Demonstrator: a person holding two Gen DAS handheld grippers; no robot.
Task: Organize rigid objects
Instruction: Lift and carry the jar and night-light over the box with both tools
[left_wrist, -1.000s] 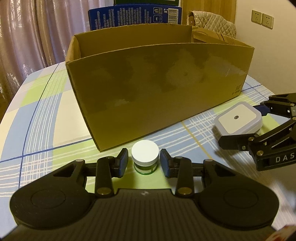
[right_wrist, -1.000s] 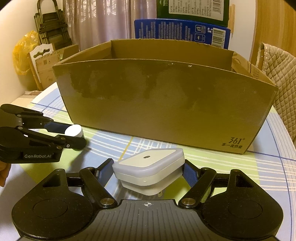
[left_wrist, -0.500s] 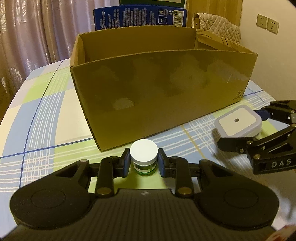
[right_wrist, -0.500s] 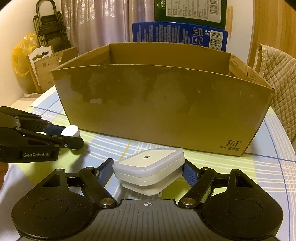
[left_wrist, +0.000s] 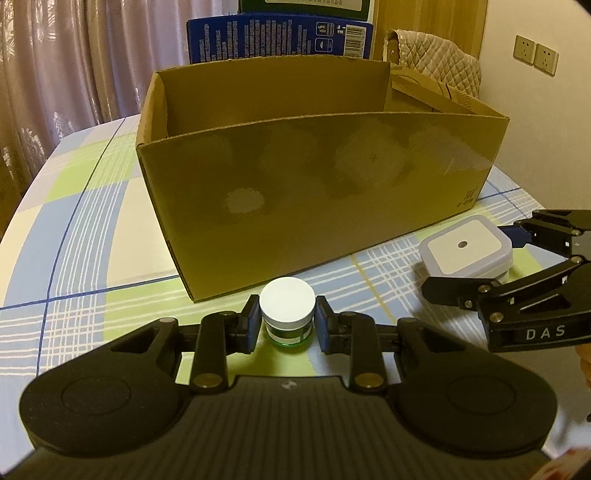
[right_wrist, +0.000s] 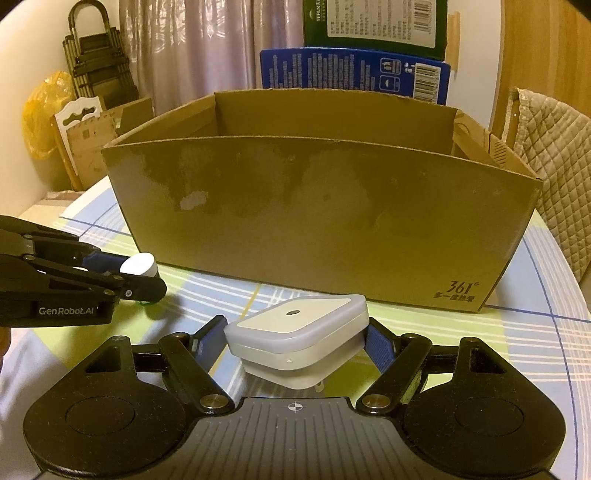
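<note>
Tools (left_wrist: 287, 325) (right_wrist: 297, 345) angled down, each gripping.

I'm seeing matt brown cardboard on the box (left_wrist: 314, 177), scuffed pale in patches. Jar (left_wrist: 287, 317): smooth white plastic lid, glossy green glass. Square night light (right_wrist: 299, 334): satin white plastic. Surface (left_wrist: 74, 229) is wearing checked cloth.

Dim, warm yellow indoor lighting throughout. Pale glare patches across the glossy front of the cardboard box (left_wrist: 332, 192). Soft shadow on the checked tablecloth (right_wrist: 517, 332) along the box base. Strong fisheye bending of straight edges, dark vignetted corners. Slight softness overall; blur at bottom right of left view.
</note>
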